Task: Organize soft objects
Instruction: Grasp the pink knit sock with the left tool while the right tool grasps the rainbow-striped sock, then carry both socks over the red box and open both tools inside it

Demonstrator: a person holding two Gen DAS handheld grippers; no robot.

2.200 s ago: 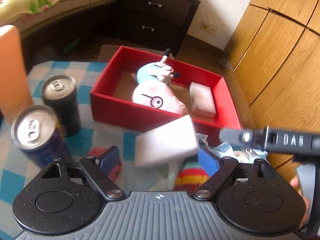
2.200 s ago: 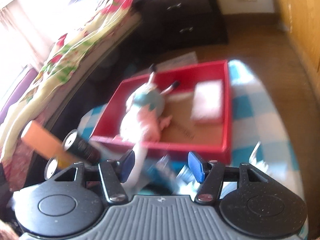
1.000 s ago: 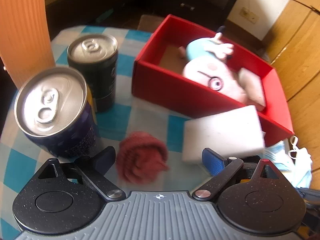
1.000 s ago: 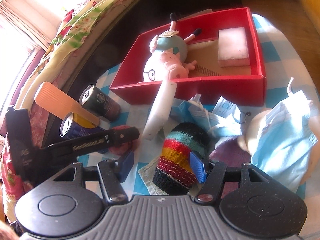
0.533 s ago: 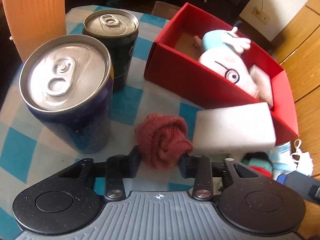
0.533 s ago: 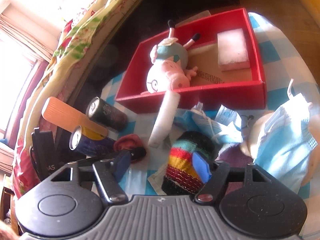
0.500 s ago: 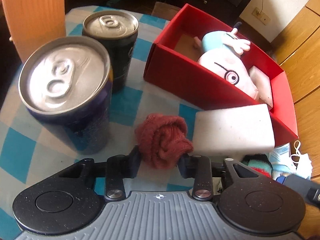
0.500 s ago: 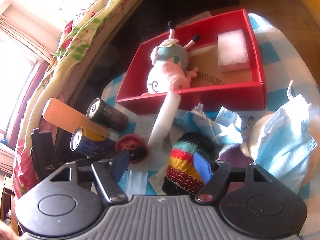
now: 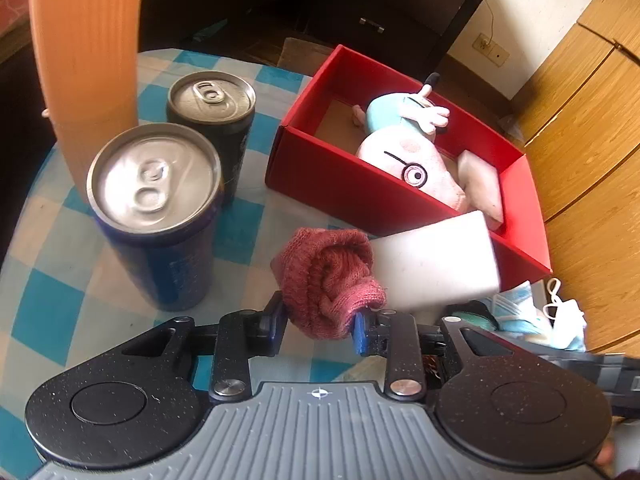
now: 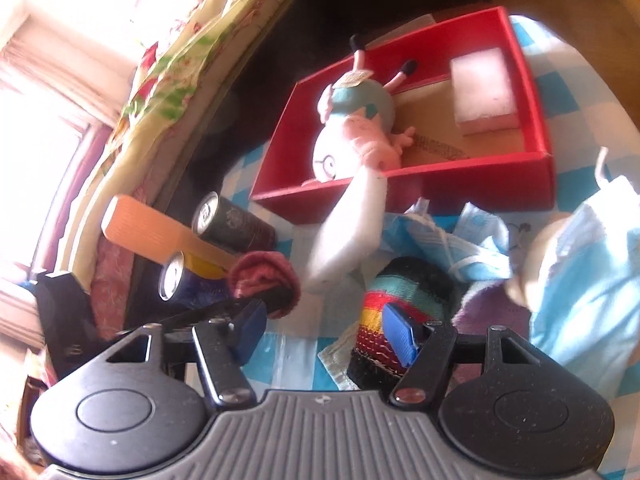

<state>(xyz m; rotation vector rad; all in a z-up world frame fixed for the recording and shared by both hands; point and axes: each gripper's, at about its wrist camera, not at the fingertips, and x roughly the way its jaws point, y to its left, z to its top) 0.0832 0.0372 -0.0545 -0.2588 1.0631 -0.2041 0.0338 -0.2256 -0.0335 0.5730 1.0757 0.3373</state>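
Note:
My left gripper [image 9: 320, 328] is shut on a rolled dark-red knitted sock [image 9: 328, 280] and holds it above the checked tablecloth; the sock also shows in the right wrist view [image 10: 264, 276]. A red box [image 9: 380, 200] holds a pink plush pig [image 9: 412, 160] and a white sponge [image 9: 480, 184]. A second white sponge [image 9: 432, 264] leans on the box's front wall. My right gripper [image 10: 324, 332] is open and empty, above a striped rainbow sock [image 10: 400, 308].
Two drink cans [image 9: 160, 208] [image 9: 212, 120] and an orange paddle [image 9: 88, 48] stand at the left. Blue face masks [image 10: 580, 272] and a purple cloth [image 10: 492, 308] lie at the right. A dark dresser [image 9: 400, 12] and wooden cabinets [image 9: 580, 120] stand behind.
My left gripper closed on the dark-red sock and has lifted it off the tablecloth. My right gripper has stayed open over the striped sock.

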